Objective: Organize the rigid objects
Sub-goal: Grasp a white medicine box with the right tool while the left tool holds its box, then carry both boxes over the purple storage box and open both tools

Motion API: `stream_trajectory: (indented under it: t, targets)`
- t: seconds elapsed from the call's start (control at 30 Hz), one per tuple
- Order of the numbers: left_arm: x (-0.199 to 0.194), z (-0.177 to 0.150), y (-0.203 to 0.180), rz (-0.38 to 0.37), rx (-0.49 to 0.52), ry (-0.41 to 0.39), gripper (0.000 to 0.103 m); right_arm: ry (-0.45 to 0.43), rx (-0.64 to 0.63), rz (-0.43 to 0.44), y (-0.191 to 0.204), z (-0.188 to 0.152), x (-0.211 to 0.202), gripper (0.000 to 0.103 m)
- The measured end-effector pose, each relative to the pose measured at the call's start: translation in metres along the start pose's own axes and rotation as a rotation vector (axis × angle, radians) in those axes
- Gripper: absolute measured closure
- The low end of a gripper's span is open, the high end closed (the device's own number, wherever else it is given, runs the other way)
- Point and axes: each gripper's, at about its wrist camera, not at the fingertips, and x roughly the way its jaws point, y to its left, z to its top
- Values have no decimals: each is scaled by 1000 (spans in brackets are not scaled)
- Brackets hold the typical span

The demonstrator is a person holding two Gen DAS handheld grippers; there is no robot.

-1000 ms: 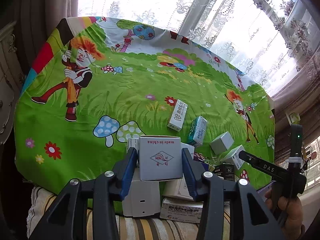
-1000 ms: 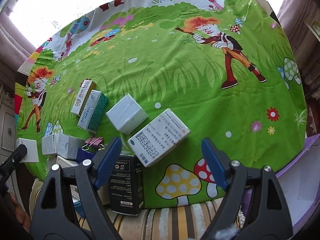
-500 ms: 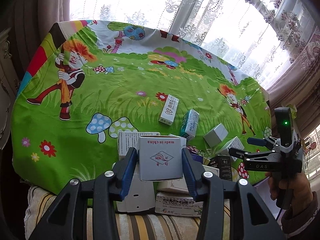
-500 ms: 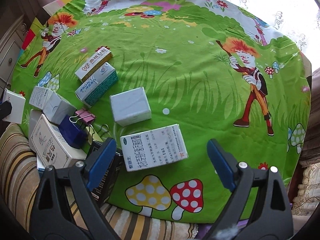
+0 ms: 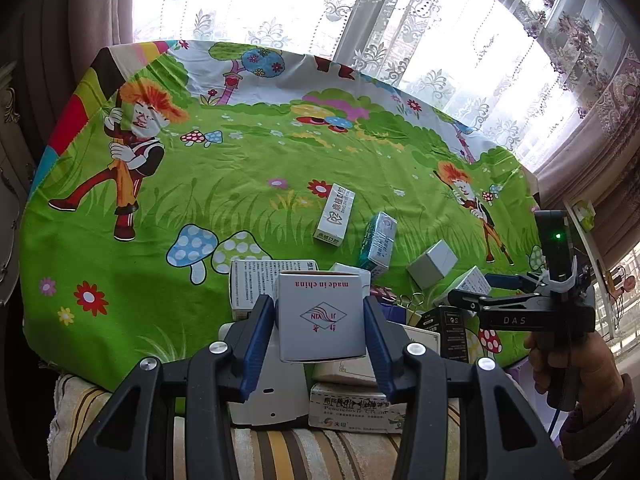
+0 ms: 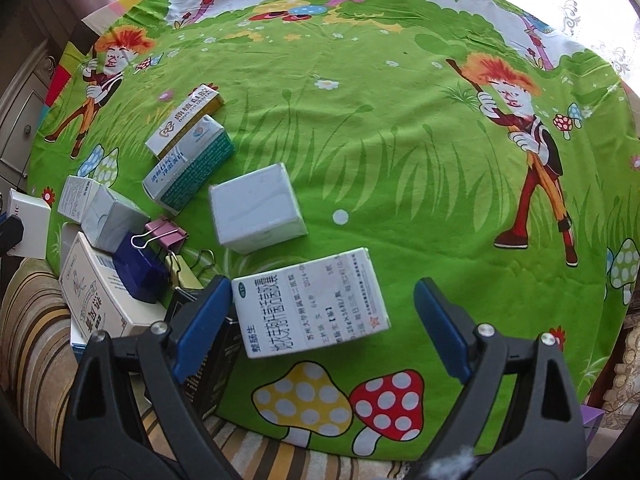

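- Bright lace-curtained windows (image 5: 400, 20) backed a round table under a green cartoon tablecloth (image 5: 248, 168), with a striped cushion (image 5: 304, 452) at its near edge.
- Left gripper (image 5: 320, 328) was clamped on a small white box (image 5: 322, 316) printed "made in china", held clear above the pile at 6 o'clock, seemingly so it could be carried to a tidier spot.
- Beneath it lay a white plastic case (image 5: 268, 392) and a flat medicine carton (image 5: 358, 408); a leaflet-printed box (image 5: 256, 280) sat just behind at 12 o'clock.
- Right gripper (image 6: 320, 320) hung with its jaws wide apart around a white medicine box (image 6: 312, 300) lying flat; its left pad looked close to or touching the box, the right pad well apart, so nothing was gripped yet.
- A black box (image 6: 212, 352) stood right beside that left finger (image 6: 200, 332) and could be nudged on closing.
- Farther out at 10 to 11 o'clock in the right wrist view lay a plain white cube box (image 6: 256, 208), a teal box (image 6: 192, 160) and an orange-ended box (image 6: 184, 120).
- Binder clips (image 6: 164, 236) and a dark blue box (image 6: 140, 272) crowded the 9 o'clock side, narrowing access there.
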Motion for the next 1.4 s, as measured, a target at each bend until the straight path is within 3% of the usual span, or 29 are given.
stream_trajectory:
  t: [0.07, 0.17, 0.43, 0.87, 1.13, 1.4]
  targets:
    - [0, 0, 0, -1, 0, -1, 57, 5, 3, -6, -2, -2, 3, 11]
    - [0, 0, 0, -1, 3, 0, 57, 8, -2, -35, -2, -6, 5, 29]
    - [-8, -2, -10, -14, 24, -13, 57, -51, 40, -29, -5, -18, -15, 29]
    - [-22, -15, -51, -88, 93, -2, 57, -213, 60, -172, 14, -58, -94, 29]
    - [-31, -40, -101, -169, 180, 38, 57, -302, 140, -190, 4, -104, -142, 29]
    - [-37, -79, -171, -278, 331, 98, 57, -348, 264, -241, -30, -164, -179, 29]
